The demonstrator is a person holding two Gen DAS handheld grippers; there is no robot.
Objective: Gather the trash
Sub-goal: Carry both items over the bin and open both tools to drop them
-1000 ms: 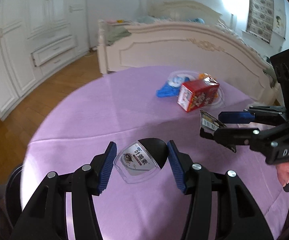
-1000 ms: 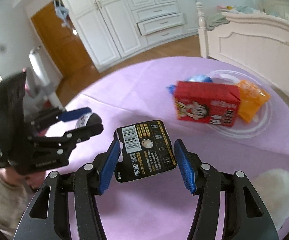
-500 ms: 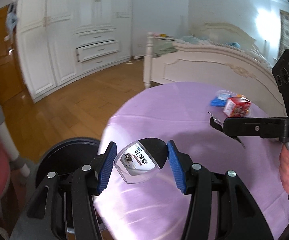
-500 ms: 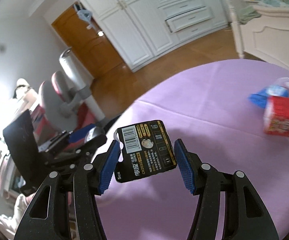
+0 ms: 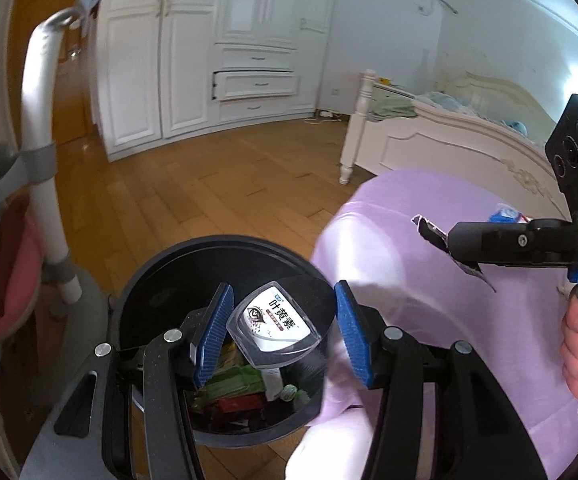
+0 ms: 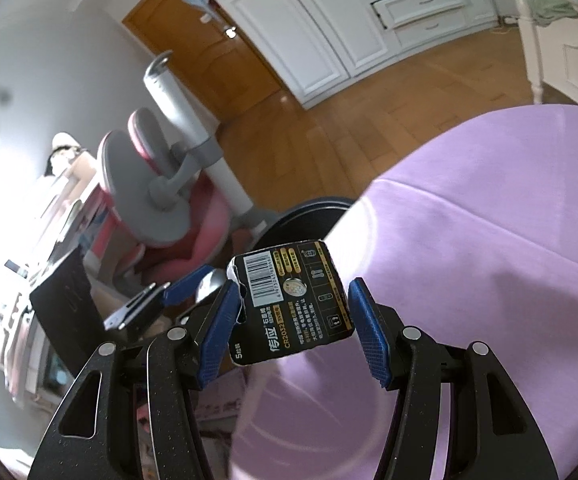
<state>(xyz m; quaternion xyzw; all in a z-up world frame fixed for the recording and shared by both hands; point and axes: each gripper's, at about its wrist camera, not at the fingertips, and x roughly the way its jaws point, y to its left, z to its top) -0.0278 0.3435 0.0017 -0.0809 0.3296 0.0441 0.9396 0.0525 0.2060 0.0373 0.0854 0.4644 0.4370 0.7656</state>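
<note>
Now you are dumping | left gripper clamping the blister pack over the bin (6 o'clock) | right gripper pinching the battery card at 3 o'clock | release judged next.

Left gripper grips the clear blister pack right above the black trash bin; purple bench at three o'clock.

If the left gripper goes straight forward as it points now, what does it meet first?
Probably the black trash bin: the left gripper, shut on the clear plastic lid, points into its open mouth, toward wrappers inside. Depth is uncertain.
</note>
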